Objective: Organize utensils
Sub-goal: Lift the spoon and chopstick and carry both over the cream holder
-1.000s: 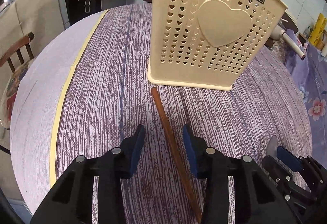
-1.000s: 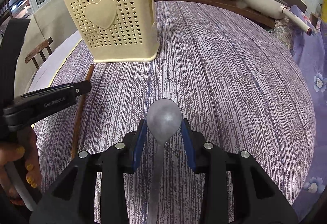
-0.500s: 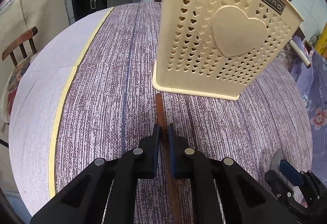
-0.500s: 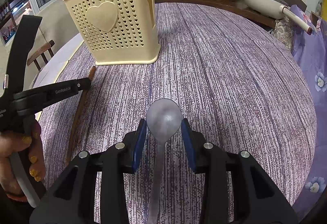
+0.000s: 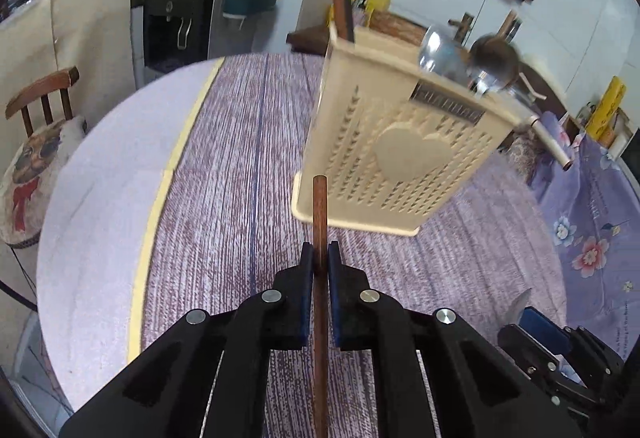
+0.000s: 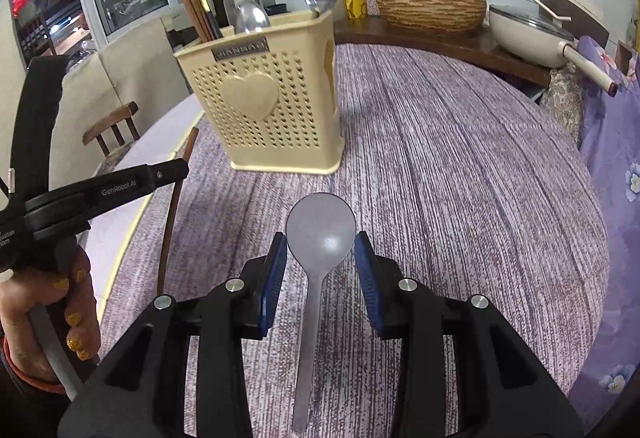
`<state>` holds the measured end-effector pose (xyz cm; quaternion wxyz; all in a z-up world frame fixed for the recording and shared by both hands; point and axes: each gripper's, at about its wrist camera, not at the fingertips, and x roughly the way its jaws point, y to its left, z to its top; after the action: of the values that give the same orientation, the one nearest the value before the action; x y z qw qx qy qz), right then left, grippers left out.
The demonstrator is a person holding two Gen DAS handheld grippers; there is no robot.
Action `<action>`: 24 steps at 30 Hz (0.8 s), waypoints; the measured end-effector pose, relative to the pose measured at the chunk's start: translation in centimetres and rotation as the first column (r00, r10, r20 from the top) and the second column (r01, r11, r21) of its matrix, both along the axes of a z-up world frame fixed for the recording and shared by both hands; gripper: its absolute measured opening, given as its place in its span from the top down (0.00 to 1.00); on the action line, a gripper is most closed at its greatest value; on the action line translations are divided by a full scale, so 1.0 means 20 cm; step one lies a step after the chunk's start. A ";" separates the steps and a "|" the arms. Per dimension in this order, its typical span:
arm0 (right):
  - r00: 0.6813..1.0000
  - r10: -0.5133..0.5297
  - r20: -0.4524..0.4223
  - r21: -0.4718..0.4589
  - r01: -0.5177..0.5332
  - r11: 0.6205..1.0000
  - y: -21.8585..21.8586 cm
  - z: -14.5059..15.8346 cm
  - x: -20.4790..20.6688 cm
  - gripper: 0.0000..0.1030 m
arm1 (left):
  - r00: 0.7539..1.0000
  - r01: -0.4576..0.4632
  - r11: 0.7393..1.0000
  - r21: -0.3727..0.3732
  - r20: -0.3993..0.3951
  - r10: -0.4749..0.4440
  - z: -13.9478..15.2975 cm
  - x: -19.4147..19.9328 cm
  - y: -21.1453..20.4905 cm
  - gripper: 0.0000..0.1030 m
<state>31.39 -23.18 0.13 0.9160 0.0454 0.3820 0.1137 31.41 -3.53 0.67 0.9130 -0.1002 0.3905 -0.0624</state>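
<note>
Already clear of the table point(image 5: 224, 166), the chopstick point(image 5: 319, 214) sat clamped in the left gripper point(image 5: 319, 258), tip toward the caddy point(image 5: 400, 154). The right gripper point(image 6: 321, 258) pinched a spoon point(image 6: 321, 230) by its bowl, handle trailing back, seemingly also caddy-bound.

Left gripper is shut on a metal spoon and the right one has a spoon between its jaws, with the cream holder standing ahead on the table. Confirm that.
Not quite: the left gripper is shut on a brown wooden chopstick, not a metal spoon, as the left wrist view shows. The rest holds: the right gripper has a spoon between its jaws, and the cream holder stands ahead on the table.
</note>
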 end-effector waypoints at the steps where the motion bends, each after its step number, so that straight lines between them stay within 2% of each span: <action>1: 1.000 0.004 0.006 -0.001 -0.004 1.000 0.00 0.02 -0.01 0.65 | 1.000 0.002 1.000 -0.006 0.022 -0.002 0.04 -0.02 0.01 0.92; 8: 0.997 0.048 0.064 0.000 -0.048 0.999 0.03 0.18 -0.05 0.65 | 0.989 0.019 1.000 -0.004 0.146 -0.019 0.27 -0.12 0.02 0.92; 9: 0.996 0.054 0.068 0.002 -0.054 0.999 0.03 0.20 -0.05 0.73 | 0.987 0.022 1.000 0.000 0.160 -0.022 0.29 -0.13 0.02 0.92; 10: 0.996 0.061 0.070 0.005 -0.061 0.998 0.04 0.21 -0.05 0.91 | 0.985 0.027 1.000 -0.001 0.169 -0.026 0.31 -0.14 0.02 0.92; 11: 0.995 0.078 0.066 0.018 -0.079 0.997 0.04 0.22 -0.05 0.96 | 0.984 0.029 1.000 -0.001 0.176 -0.028 0.32 -0.14 0.03 0.92; 14: 0.994 0.089 0.065 0.016 -0.090 0.996 0.05 0.24 -0.04 0.96 | 0.979 0.031 0.999 0.016 0.201 -0.034 0.35 -0.16 0.02 0.92; 19: 0.995 0.078 0.056 0.012 -0.079 0.997 0.04 0.21 -0.02 0.96 | 0.979 0.033 0.999 0.025 0.200 -0.037 0.34 -0.16 0.01 0.92; 22: 0.998 0.043 0.047 -0.025 -0.042 0.999 0.02 0.17 0.01 0.86 | 0.979 0.030 0.999 0.019 0.199 -0.034 0.33 -0.16 0.02 0.92; 23: 0.999 0.023 0.044 -0.043 -0.021 0.999 0.00 0.16 0.02 0.64 | 0.980 0.033 0.999 0.015 0.197 -0.035 0.33 -0.16 0.02 0.92; 24: 0.999 -0.009 0.044 -0.061 0.012 0.998 -0.03 0.14 0.04 0.38 | 0.980 0.034 0.999 0.014 0.198 -0.036 0.34 -0.16 0.03 0.92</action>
<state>32.12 -23.81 2.85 0.9257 0.0170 0.3649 0.0982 28.15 -3.00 7.40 0.9466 -0.0820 0.2997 -0.0859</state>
